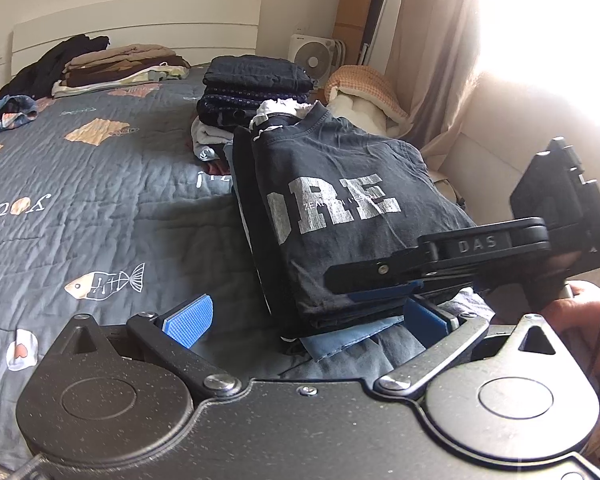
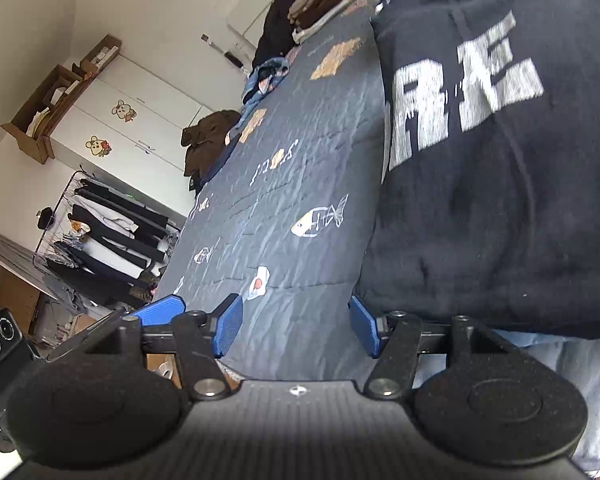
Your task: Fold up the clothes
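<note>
A folded dark T-shirt [image 1: 340, 204] with grey "RE" lettering tops a small pile on the grey quilted bed [image 1: 100, 184]. Under it lies a light blue garment [image 1: 352, 340]. My left gripper [image 1: 306, 320] is open at the pile's near edge, with its right pad by the blue cloth. The right gripper comes in from the right, held by a hand [image 1: 584, 312]. One of its fingers [image 1: 364, 272] rests on the shirt's near corner. In the right wrist view the right gripper [image 2: 296, 328] is open with only quilt between its pads. The shirt [image 2: 500, 180] lies beyond its right pad.
Behind the pile stands a stack of dark folded clothes [image 1: 256, 84]. A brown folded stack [image 1: 128, 64] and a black heap [image 1: 60, 60] lie by the headboard. A fan [image 1: 312, 58] and a pillow [image 1: 364, 84] are at the bedside. A wardrobe [image 2: 132, 120] and a clothes rack [image 2: 112, 232] stand across the room.
</note>
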Demonstrator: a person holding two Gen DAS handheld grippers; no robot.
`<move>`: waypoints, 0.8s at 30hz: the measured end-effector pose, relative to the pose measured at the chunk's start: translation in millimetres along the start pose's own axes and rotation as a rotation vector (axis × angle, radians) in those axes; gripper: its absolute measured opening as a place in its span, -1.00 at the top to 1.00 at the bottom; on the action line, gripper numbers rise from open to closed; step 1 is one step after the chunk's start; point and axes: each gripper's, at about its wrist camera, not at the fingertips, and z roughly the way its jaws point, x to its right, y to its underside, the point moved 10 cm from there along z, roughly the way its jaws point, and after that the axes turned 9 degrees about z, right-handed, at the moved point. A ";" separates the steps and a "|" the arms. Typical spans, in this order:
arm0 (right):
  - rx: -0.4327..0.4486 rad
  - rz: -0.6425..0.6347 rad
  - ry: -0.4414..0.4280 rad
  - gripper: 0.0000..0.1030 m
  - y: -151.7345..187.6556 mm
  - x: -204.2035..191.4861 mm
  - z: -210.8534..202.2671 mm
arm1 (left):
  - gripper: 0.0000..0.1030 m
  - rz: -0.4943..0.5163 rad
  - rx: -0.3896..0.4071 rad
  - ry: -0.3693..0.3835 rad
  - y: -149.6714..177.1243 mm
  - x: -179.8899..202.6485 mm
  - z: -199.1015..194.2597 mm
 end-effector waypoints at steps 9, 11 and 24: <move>0.206 -0.177 0.290 -0.16 -5.9 4.8 -63.9 | -0.99 0.008 0.016 0.012 -14.3 14.8 5.8; 0.235 -0.204 0.356 -0.18 -3.2 7.8 -75.3 | -0.99 0.019 0.017 0.025 -17.1 22.0 8.0; 0.372 -0.233 0.512 -0.36 8.3 -3.8 -140.5 | -0.99 0.096 -0.001 0.038 -27.6 49.8 4.3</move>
